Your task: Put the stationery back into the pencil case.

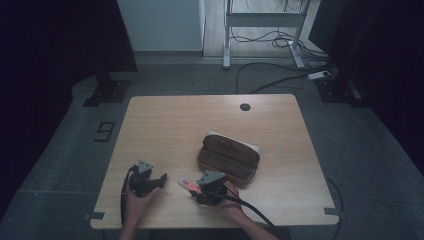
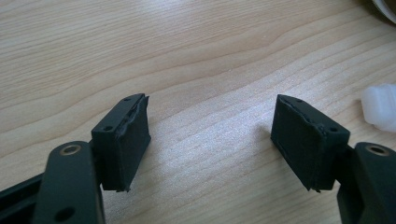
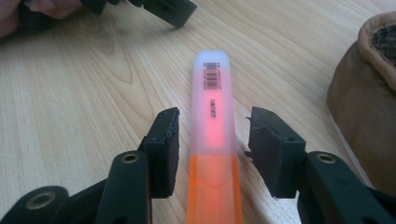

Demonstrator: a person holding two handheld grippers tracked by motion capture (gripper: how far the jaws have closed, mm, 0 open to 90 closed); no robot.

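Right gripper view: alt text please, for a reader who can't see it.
An orange highlighter with a frosted, barcoded body lies on the wooden table between the right gripper's two black jaws, which stand either side without touching it. A brown case sits at right; the left gripper is top left.

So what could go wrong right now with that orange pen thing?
The right gripper has its fingers on either side of the highlighter with small gaps showing, so the smooth barrel might slip or roll away on closing. The open brown case sits close by and could get nudged. The left gripper stands open over bare table.
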